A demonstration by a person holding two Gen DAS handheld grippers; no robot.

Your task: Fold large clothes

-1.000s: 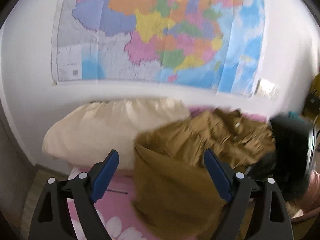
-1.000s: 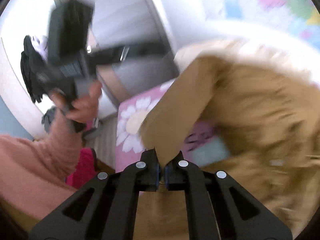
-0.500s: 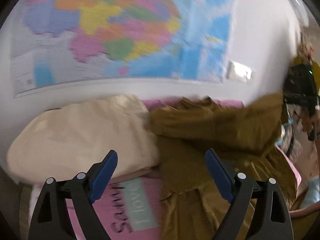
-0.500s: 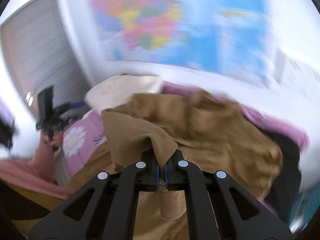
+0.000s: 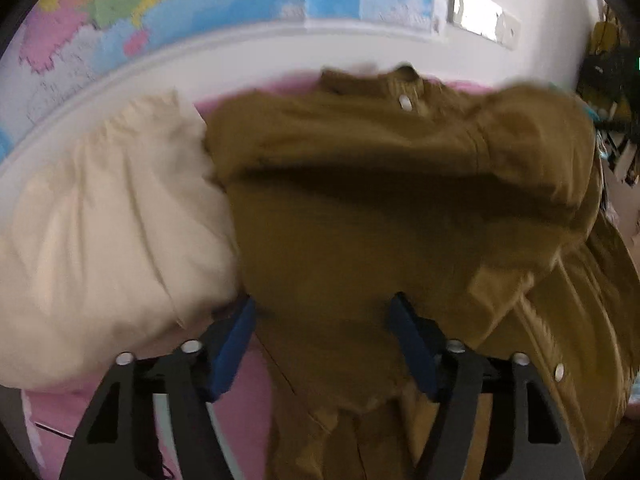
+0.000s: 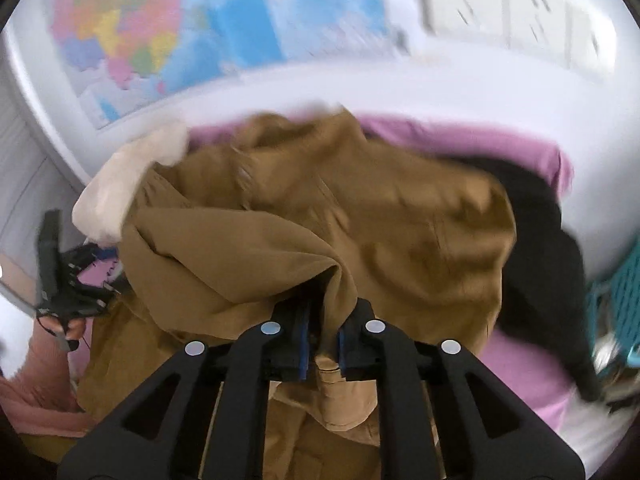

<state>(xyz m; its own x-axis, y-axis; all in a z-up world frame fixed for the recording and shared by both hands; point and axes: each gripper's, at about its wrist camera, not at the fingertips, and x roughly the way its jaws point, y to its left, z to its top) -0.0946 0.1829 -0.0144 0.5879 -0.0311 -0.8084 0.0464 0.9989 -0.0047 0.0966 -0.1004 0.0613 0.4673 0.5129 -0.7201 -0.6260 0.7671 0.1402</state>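
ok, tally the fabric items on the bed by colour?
Brown: 1, the jacket
Cream: 1, the pillow
Black: 1, a garment beside the jacket
Pink: 1, the bedsheet underneath
Total: 4

jacket (image 5: pixel 400 208): matt mustard woven cloth, creased | pillow (image 5: pixel 100 232): cream matt cloth, soft wrinkles | bedsheet (image 6: pixel 520 364): pink smooth cloth | wall map (image 6: pixel 160 28): glossy printed paper | gripper fingers (image 5: pixel 232 344): matt black plastic, blue pads

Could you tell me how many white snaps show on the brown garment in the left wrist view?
2: one snap near the brown garment's top, another at its lower right edge. Folds may hide more.
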